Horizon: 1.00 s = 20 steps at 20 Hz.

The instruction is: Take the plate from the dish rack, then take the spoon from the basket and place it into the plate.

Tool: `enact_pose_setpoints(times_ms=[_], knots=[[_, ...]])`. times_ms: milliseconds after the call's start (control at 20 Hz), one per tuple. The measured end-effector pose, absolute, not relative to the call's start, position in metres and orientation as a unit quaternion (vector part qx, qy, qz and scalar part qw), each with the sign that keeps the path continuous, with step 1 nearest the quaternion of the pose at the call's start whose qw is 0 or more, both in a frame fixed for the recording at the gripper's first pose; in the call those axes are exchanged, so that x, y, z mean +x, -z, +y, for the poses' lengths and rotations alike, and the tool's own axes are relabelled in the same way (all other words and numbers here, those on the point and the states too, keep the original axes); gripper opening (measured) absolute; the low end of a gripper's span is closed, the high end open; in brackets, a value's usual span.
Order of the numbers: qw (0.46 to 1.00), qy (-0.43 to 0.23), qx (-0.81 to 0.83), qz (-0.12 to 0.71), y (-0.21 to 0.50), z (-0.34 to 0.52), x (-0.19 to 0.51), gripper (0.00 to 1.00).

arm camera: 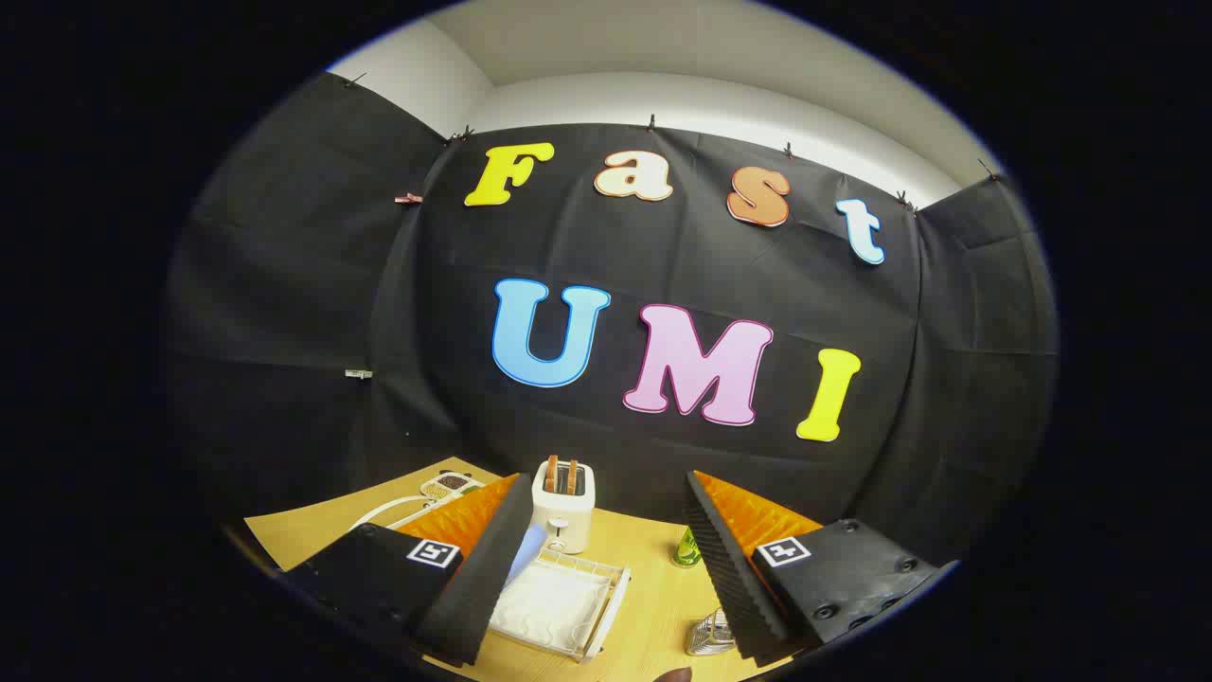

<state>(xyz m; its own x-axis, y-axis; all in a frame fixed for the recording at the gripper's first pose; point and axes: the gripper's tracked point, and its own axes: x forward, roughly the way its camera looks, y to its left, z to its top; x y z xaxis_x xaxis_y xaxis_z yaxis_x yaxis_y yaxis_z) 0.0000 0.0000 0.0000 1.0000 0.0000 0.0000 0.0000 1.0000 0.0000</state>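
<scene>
Gripper (606, 568) fingers apart, holding nothing, we see. Dish rack (559, 606) lower centre between them; toaster (562, 504) just beyond.

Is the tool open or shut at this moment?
Open: the tool has a wide gap between its fingers, with the dish rack and toaster showing between them.

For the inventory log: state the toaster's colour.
White toaster, seen best in the gripper view, beyond the open fingers.

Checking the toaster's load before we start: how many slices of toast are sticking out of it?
2: both slices stand side by side in the toaster, beyond the open hand-held gripper.
</scene>
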Motion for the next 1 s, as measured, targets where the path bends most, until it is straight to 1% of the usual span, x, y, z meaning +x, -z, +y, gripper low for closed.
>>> enact_pose_setpoints(times_ms=[800, 900, 1000], knots=[[1.0, -0.015, 0.016, 0.02, 0.011, 0.014, 0.009, 0.98], [0.999, -0.018, 0.028, 0.03, 0.017, 0.018, 0.014, 0.97], [0.996, -0.027, 0.048, 0.063, 0.035, 0.029, 0.023, 0.97]])
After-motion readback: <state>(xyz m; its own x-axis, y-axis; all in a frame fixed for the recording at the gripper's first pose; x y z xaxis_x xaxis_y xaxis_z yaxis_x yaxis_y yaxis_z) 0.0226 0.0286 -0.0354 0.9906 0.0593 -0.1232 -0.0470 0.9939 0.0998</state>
